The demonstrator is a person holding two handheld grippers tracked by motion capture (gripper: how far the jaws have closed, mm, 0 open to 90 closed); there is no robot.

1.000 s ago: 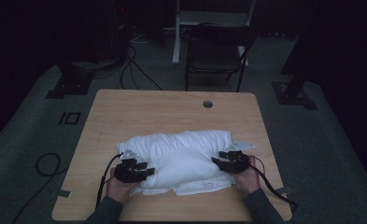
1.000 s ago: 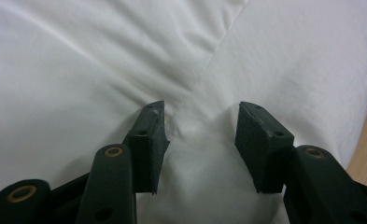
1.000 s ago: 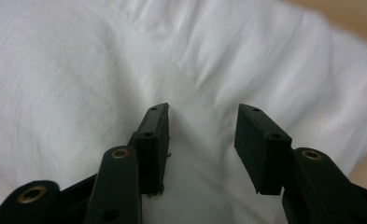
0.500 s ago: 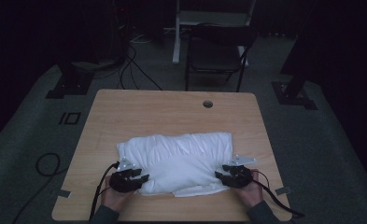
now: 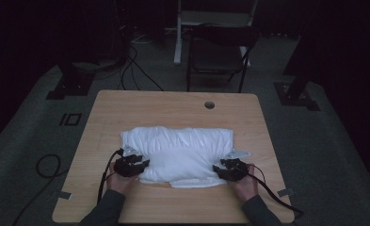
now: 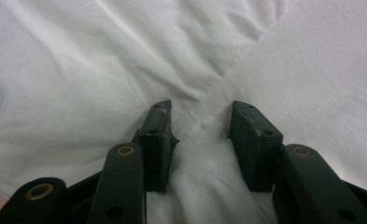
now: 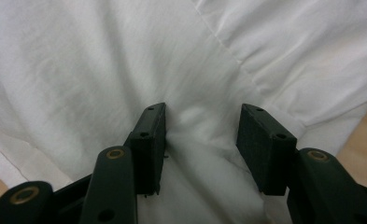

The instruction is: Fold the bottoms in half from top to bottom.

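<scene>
1. Against the picture from a second ago, both hands sit closer to the near edge of the counter, and the white cloth lies flatter and more spread out, its rolled-up bulge gone.
2. The left gripper has just been closing its jaws; they stand part-way spread with a ridge of cloth bunched between them. I cannot tell whether the pads truly press on it.
3. The right gripper has its jaws a little wider than a second ago, spread apart, with a soft fold of cloth rising between them.
4. The cloth sits on the near half of the counter, its long axis running left to right, with a narrow flap sticking out of its near edge between the two grippers.
5. The left gripper view gives creases and a diagonal fold line beyond the left gripper.
6. The right gripper view gives a stitched hem and bare wood at the corners beside the right gripper.
7. Farther off, the high view takes in the round hole in the counter, a dark chair behind it, and cables on the floor.
</scene>
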